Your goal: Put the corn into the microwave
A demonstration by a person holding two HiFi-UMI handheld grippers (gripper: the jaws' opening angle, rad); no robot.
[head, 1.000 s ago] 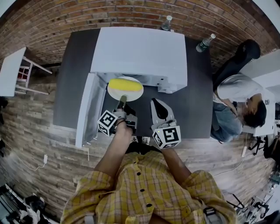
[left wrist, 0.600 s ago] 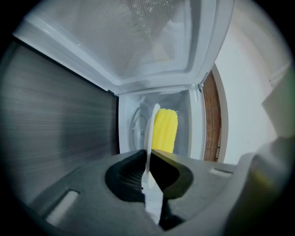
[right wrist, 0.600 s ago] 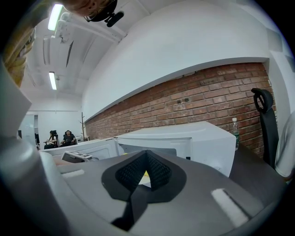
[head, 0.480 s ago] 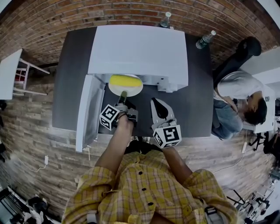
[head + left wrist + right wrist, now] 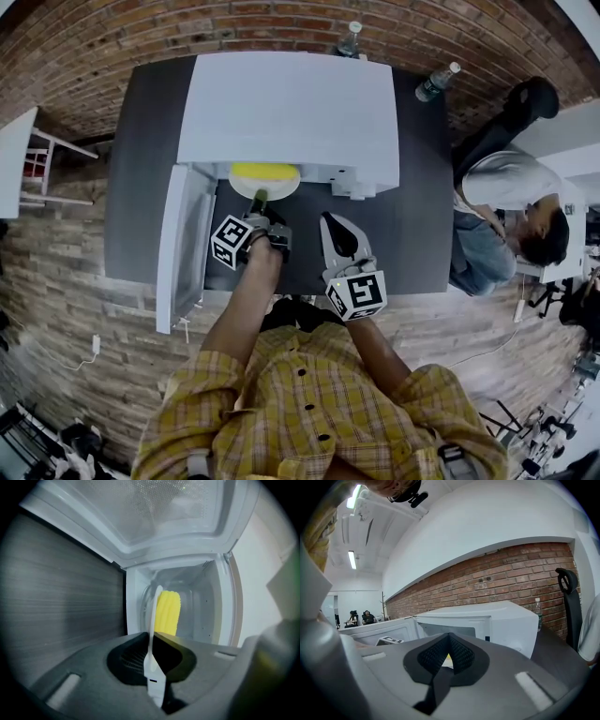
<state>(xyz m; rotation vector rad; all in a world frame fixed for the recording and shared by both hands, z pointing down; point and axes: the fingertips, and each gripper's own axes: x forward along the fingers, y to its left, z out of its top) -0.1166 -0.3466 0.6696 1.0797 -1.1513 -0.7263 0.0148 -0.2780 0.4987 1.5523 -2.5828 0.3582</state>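
Note:
A yellow corn cob lies on a white plate. My left gripper is shut on the plate's near rim. Plate and corn sit partly inside the cavity of the white microwave, mostly hidden under its top in the head view. The microwave door hangs open to the left. My right gripper hovers over the dark table to the right of the opening, shut with nothing in it.
Two water bottles stand behind the microwave. A person sits at the right beside a black office chair. A white table with a chair stands at the far left.
My left gripper has pushed the plate and corn forward and lower into the microwave opening; less of the plate shows now. The right gripper has stayed in place.

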